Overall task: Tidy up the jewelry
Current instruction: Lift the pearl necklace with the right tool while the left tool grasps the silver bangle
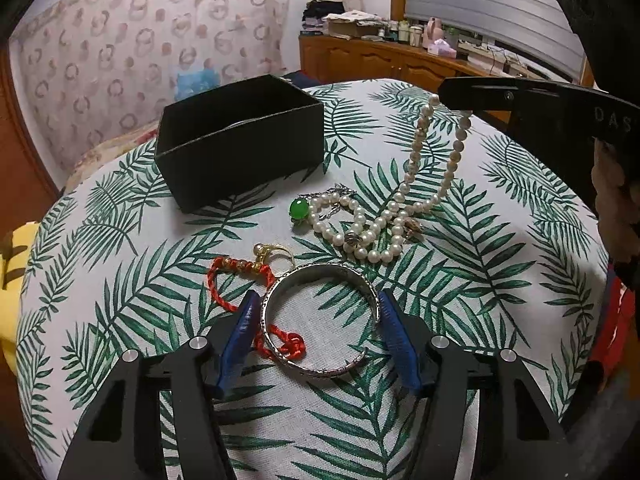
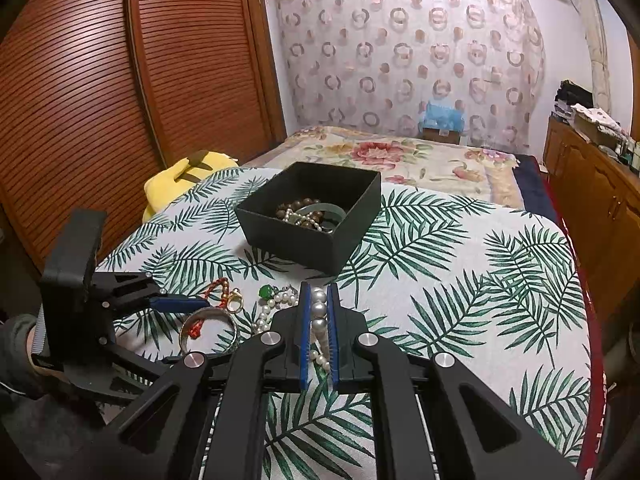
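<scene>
The right gripper point(image 2: 319, 304) is pinched on the pearls point(image 1: 416, 168), which hang from it down to the leaf-print cloth point(image 1: 480, 264) beside a green pendant point(image 1: 299, 209). The left gripper point(image 1: 316, 312) straddles the bangle point(image 1: 320, 320), pads at its sides (contact unclear). The box point(image 2: 320, 216) already holds beads.

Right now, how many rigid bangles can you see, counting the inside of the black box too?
2. A silver bangle lies on the cloth between the fingers of the left gripper; a greenish bangle sits inside the black box. Beads there may hide more.
</scene>
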Tool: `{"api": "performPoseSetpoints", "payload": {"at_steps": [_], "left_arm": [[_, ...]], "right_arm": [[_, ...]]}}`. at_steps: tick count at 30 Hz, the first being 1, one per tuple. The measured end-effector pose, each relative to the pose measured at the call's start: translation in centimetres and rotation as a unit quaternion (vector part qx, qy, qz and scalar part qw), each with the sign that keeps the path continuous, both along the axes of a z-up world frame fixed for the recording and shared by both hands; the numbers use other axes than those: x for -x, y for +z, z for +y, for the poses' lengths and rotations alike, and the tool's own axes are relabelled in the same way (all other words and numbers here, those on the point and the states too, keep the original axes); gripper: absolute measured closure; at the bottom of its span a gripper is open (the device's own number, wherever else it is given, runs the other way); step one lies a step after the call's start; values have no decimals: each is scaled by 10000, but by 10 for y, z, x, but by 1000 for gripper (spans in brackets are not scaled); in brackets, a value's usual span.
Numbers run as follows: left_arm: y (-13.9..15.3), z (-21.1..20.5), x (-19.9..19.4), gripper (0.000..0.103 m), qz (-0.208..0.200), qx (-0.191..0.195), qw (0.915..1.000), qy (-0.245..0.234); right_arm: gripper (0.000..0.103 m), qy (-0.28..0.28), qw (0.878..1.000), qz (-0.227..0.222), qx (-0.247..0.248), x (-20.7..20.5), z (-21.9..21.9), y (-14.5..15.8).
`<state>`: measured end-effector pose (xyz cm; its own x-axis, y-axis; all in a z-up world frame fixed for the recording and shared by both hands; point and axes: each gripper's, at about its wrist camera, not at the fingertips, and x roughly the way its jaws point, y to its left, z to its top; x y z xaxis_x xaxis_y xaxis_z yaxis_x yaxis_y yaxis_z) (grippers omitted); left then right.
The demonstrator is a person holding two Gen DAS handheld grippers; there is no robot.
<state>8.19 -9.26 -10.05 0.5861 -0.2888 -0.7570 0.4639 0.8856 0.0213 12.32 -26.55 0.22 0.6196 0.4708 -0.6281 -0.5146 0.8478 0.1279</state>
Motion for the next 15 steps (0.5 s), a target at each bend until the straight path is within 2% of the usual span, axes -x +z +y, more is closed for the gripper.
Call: {"api": "performPoseSetpoints", "payload": {"at_steps": [15], "left_arm": [[39, 22, 6, 47, -340, 651, 9971, 180]], "right_arm": [[94, 120, 9992, -379, -4, -1, 11, 34]]}}
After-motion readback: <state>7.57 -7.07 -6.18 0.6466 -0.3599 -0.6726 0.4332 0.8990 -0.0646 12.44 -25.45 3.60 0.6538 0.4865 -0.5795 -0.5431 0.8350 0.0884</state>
